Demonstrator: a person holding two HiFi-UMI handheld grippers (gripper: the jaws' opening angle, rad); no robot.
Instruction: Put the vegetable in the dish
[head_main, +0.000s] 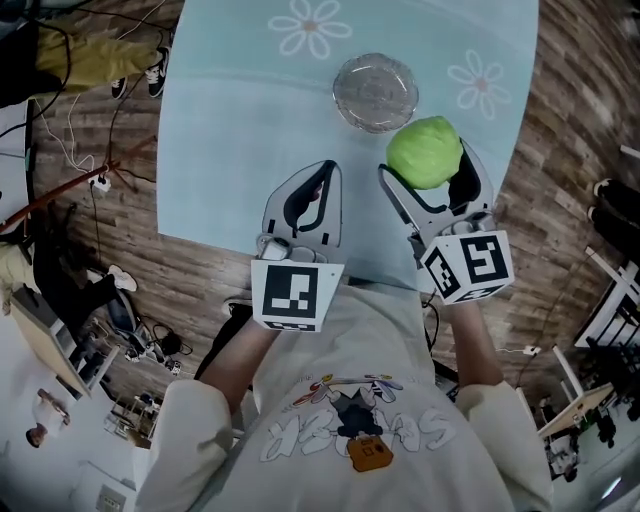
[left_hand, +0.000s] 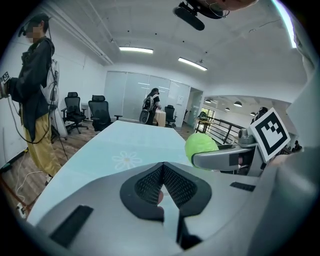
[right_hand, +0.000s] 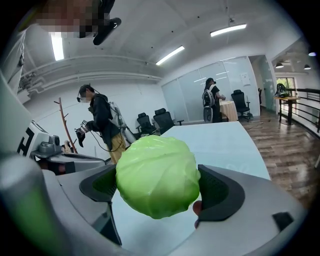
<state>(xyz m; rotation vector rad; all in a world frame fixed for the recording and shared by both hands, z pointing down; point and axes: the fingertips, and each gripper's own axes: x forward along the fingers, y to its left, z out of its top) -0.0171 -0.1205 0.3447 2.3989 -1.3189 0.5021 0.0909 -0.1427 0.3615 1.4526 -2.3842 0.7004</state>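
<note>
Head view looks steeply down on a light blue table with white daisy prints (head_main: 230, 120), where a shallow clear glass dish (head_main: 375, 92) sits near the far edge, at 12 o'clock from the two tools. The right gripper (head_main: 428, 165) is clamped on a round green cabbage (head_main: 425, 152), one grey jaw pressed to each side of it. The cabbage lies at 5 o'clock from the dish, just beside its rim and outside it; the dish holds nothing that can be made out. The left gripper (head_main: 322, 172) points up the table at 7 o'clock from the dish, well clear of it, its jaws drawn together with nothing between them.

Right gripper view shows the leafy head filling the gap between the black ribbed pads (right_hand: 217, 192), with bare table top showing below it. Left gripper view confirms the pads meeting in a closed V, with the cabbage at 2 o'clock beyond them. A standing person in a dark jacket and yellow trousers (left_hand: 32, 95) is at 9 o'clock beside the table.
</note>
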